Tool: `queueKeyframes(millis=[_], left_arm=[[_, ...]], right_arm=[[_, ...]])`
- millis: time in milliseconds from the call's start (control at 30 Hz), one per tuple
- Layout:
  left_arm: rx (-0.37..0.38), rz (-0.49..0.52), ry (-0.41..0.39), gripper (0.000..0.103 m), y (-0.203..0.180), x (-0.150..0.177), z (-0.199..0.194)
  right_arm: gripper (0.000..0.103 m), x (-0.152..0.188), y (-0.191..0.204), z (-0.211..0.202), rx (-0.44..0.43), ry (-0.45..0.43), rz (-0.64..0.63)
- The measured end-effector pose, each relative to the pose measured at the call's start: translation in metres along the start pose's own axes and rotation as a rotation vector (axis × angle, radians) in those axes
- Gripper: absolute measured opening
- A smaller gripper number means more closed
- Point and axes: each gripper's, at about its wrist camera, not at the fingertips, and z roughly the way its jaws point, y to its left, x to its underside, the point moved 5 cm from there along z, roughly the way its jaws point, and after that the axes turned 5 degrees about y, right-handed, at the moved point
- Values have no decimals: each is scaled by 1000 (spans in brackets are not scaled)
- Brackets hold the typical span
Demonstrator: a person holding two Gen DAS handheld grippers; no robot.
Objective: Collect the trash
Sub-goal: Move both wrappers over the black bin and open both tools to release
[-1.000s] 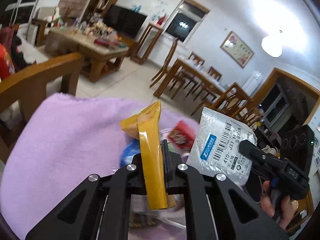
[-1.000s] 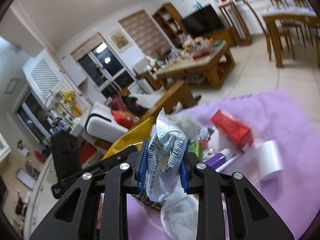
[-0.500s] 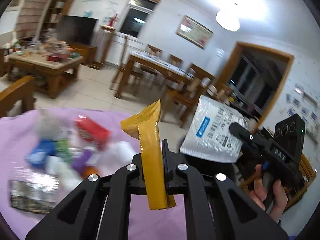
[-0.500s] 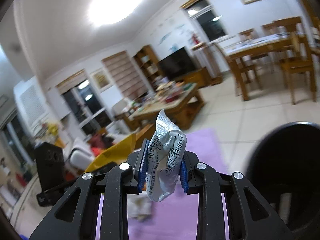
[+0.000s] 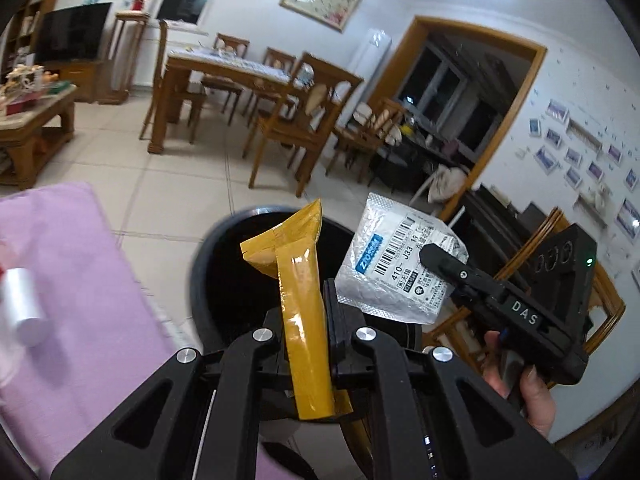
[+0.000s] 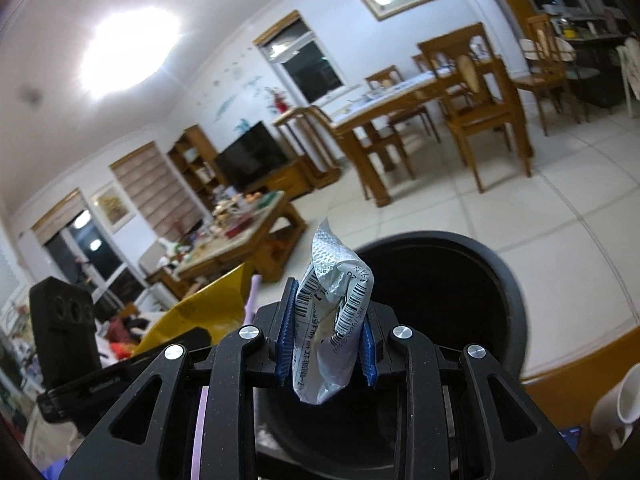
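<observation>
My left gripper (image 5: 306, 320) is shut on a yellow-brown tape-covered wrapper (image 5: 298, 280) and holds it over the open black trash bin (image 5: 208, 264). My right gripper (image 6: 326, 344) is shut on a crumpled silver shipping pouch with barcode labels (image 6: 336, 304), held above the same black bin (image 6: 508, 280). In the left wrist view the silver pouch (image 5: 396, 268) and the right gripper (image 5: 440, 264) are just right of the yellow wrapper. In the right wrist view the yellow wrapper (image 6: 204, 308) shows at the left.
A purple cloth-covered table (image 5: 72, 280) lies left of the bin, with a white roll (image 5: 20, 308) on it. A white cup (image 6: 620, 408) sits at the lower right. Wooden dining table and chairs (image 5: 256, 92) stand beyond on tiled floor.
Both grippers have swung away from the trash pile on the purple table to above the black bin, each still holding its item.
</observation>
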Motion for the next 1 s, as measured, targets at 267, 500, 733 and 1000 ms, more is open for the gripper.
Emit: queueKeyframes(millis=[267,500,733,1000], left_arm=[[-29,-1,79,11,3,16,36],[-67,14,111,18,2,21,42],[-102,23,58,74,2,18,22],[-135,-1,-32,78,40,15,-45]], right_arm=[[28,18,-56,29,42,42,47],[46,21,-52,47,35,75,65],[58,19,-14,43,43,73,41],[65,13,50,62,8,97,-46]])
